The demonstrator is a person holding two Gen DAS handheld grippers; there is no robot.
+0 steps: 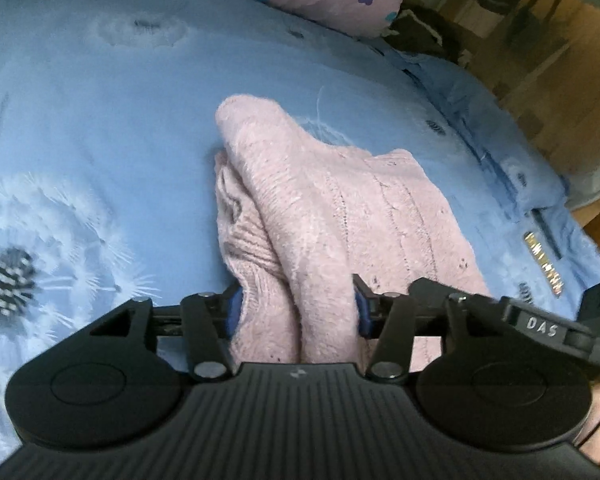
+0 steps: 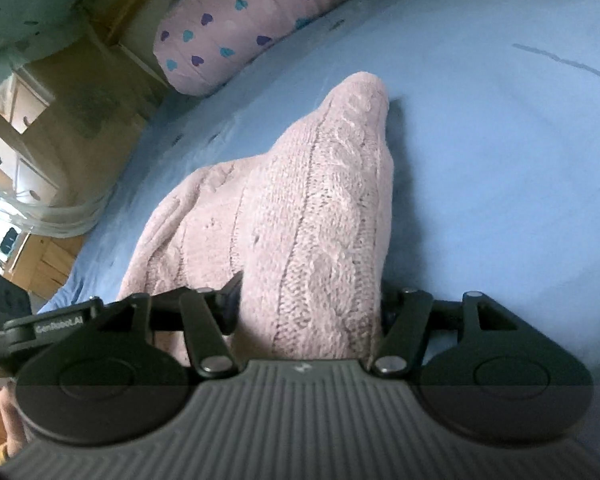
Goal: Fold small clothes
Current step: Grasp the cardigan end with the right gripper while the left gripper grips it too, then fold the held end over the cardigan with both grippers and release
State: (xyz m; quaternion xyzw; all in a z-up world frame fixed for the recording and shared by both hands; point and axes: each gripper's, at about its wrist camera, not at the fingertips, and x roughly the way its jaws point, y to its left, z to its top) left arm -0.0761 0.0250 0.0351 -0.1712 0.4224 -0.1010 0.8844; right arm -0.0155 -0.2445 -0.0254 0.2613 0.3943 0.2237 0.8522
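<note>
Knitwear filled our left wrist view: the left gripper (image 1: 298, 306) had its jaws clamped on a bunched pink sweater (image 1: 340, 208) lying on the blue bedspread (image 1: 100, 92) — "DAS" showed nearby. In our right wrist view the right gripper (image 2: 308, 308) likewise pinched it — "GenRobot.AI" legible. We judged the fold mid-carry; next, lay both edges down evenly.

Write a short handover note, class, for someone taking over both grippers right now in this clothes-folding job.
Left gripper: jaws closed on the pink knit sweater.
Right gripper: jaws closed on the same sweater.
Position: the sweater is bunched, its near end lifted and its far end trailing on the blue bedspread; a heart-print pillow lies beyond.
Done: both grips taken.
Left: lay it flat, finish folding.
</note>
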